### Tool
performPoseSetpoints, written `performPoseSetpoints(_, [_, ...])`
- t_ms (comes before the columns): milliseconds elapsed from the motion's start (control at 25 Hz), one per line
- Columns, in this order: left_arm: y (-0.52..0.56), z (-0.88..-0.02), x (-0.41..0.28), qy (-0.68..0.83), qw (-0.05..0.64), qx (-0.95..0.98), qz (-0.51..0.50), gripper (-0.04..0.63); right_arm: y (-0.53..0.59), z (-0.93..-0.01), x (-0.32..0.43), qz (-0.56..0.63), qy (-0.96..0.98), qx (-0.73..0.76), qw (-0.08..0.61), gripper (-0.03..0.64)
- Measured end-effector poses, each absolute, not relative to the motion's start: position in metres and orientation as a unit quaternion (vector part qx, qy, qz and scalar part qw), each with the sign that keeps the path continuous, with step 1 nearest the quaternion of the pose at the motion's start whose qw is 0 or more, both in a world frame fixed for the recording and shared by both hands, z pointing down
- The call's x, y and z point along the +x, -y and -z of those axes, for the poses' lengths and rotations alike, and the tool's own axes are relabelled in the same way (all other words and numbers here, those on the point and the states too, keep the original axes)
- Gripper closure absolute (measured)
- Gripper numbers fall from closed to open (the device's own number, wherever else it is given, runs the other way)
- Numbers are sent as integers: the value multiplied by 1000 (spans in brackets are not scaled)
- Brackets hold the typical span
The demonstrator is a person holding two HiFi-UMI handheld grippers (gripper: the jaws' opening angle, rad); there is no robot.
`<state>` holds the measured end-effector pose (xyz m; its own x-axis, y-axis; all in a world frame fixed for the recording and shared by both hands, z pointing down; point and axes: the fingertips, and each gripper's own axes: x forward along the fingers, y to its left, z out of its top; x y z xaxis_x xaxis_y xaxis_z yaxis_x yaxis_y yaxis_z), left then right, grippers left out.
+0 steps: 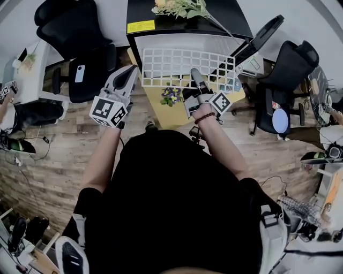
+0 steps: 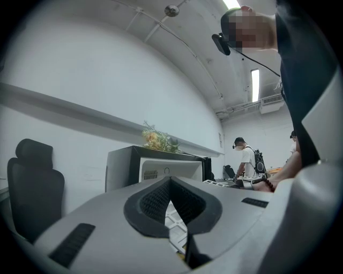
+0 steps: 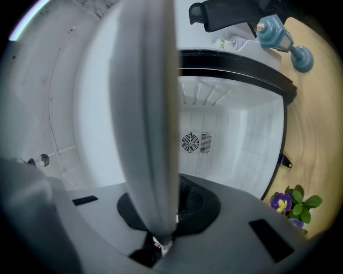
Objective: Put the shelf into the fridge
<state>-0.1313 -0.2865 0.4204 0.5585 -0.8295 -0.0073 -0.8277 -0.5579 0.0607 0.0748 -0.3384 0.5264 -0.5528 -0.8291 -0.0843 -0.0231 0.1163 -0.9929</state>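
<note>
A white wire-grid shelf [image 1: 182, 67] is held level in front of the open fridge [image 1: 185, 40], a small black cabinet with a white inside. My left gripper [image 1: 133, 75] is at the shelf's left edge, its jaws close together, and the shelf [image 2: 174, 219] shows in the slit of the left gripper [image 2: 170, 182]. My right gripper [image 1: 196, 76] is shut on the near edge, right of middle. In the right gripper view the shelf [image 3: 144, 107] rises edge-on from the right gripper [image 3: 167, 217], with the fridge's rear wall and fan [image 3: 195, 142] beyond it.
The fridge door [image 1: 257, 40] hangs open to the right. The fridge stands on a yellow table [image 1: 161, 109] with a small purple flower [image 1: 171, 96] on it. Black office chairs [image 1: 86, 48] [image 1: 284, 80] flank it. Flowers [image 1: 179, 6] lie on the fridge top. A person [image 2: 247, 158] stands far off.
</note>
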Motion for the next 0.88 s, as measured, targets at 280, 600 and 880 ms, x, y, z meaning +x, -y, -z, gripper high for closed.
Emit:
performPoseSetpoints(280, [289, -420, -133, 472, 27, 881, 20, 577, 340, -529, 70, 596, -652, -318, 344, 574])
performPoseSetpoints(600, [290, -421, -136, 475, 26, 879, 20, 577, 348, -534, 68, 604, -645, -322, 340, 574])
performPoseSetpoints(880, [293, -423, -143, 480, 30, 876, 20, 577, 356, -536, 66, 607, -643, -320, 339, 574])
